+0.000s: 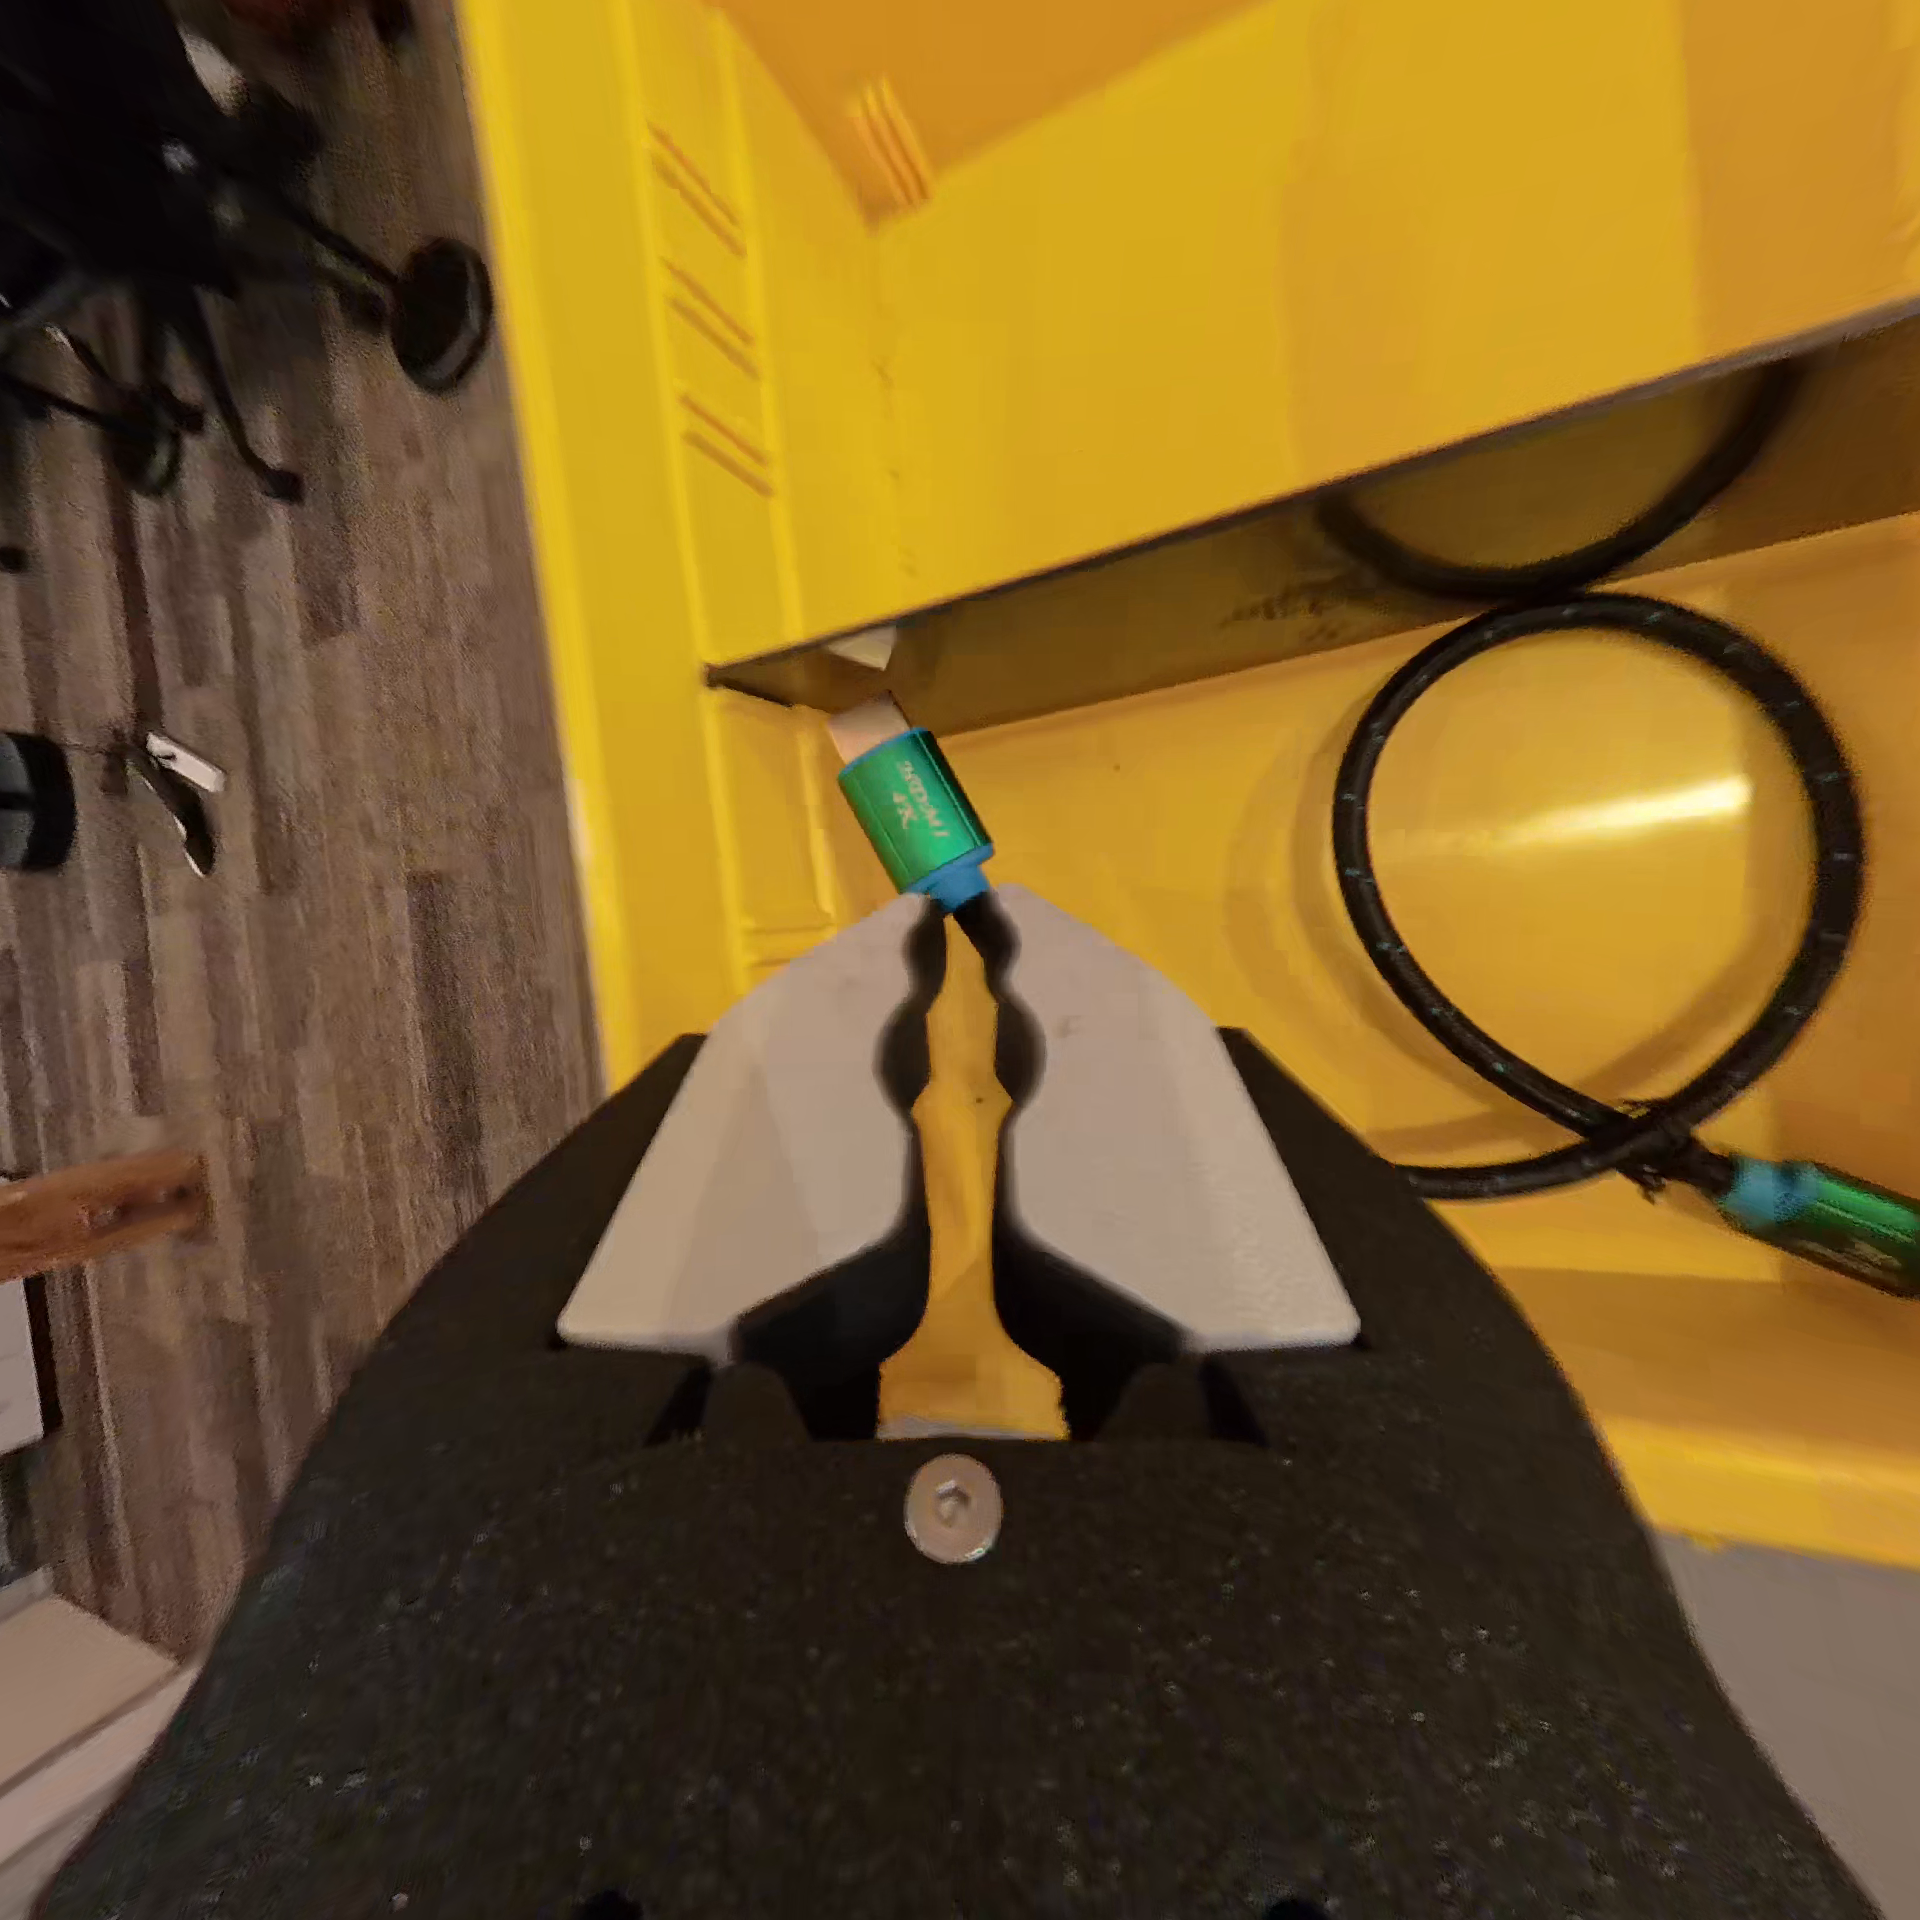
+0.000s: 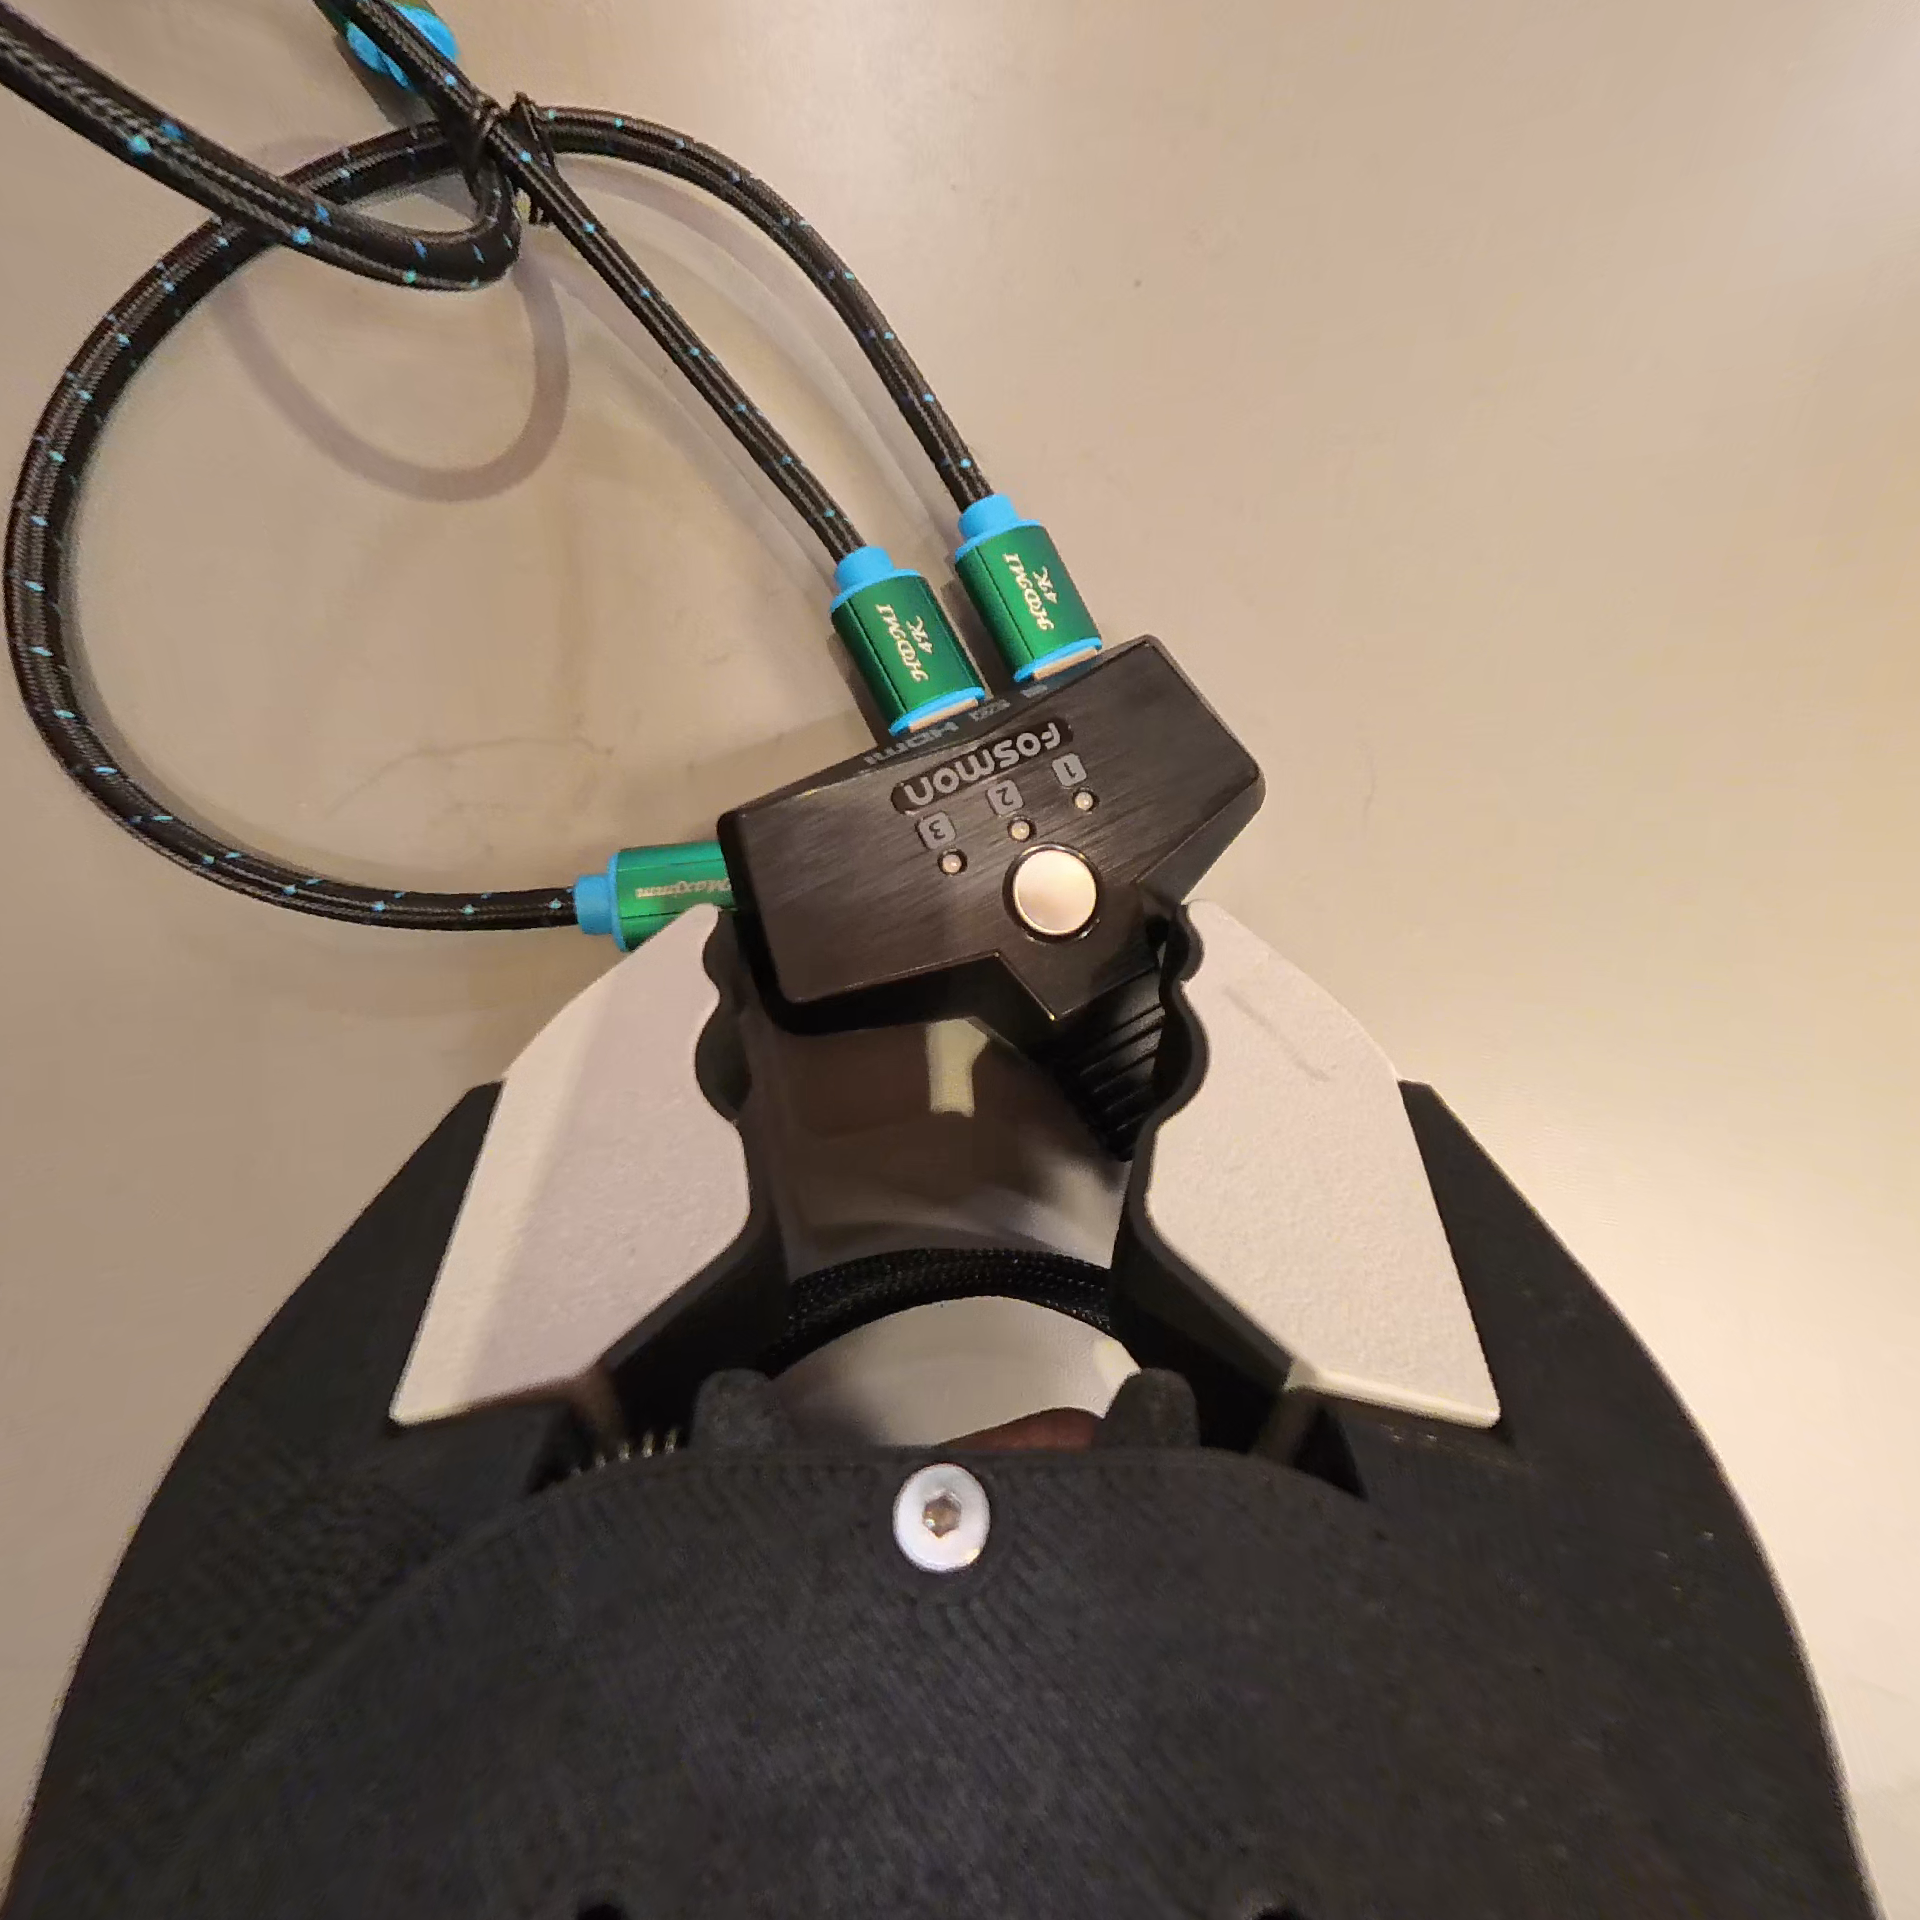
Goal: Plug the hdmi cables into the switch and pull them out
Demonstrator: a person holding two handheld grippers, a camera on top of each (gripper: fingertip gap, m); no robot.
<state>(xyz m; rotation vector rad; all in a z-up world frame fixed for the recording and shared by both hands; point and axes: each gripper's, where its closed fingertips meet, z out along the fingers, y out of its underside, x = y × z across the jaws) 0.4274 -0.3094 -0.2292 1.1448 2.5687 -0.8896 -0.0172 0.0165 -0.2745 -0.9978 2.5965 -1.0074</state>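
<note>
In the right wrist view my right gripper [image 2: 956, 935] is shut on the black HDMI switch [image 2: 935, 862], gripping its lower body beside the ribbed cable boot [image 2: 1122, 1060]. Two green plugs [image 2: 909, 655] [image 2: 1029, 608] sit in its top ports and a third [image 2: 665, 883] sits in its left side. In the left wrist view my left gripper [image 1: 961, 904] is shut on a braided black cable just behind a green plug with a blue collar [image 1: 914, 821]. The plug's bare metal tip [image 1: 868, 722] touches a dark shiny ledge [image 1: 1143, 634].
A cable loop [image 1: 1600, 883] and another green plug [image 1: 1829, 1226] lie on the yellow surface [image 1: 1143, 883] at the right. Yellow walls [image 1: 1143, 312] rise behind it. Carpet and chair casters [image 1: 442, 312] show at the left. Tied cable loops [image 2: 62, 623] lie on the beige table [image 2: 1455, 416]. The tips of one gripper are about 55 centimetres away from the tips of the other.
</note>
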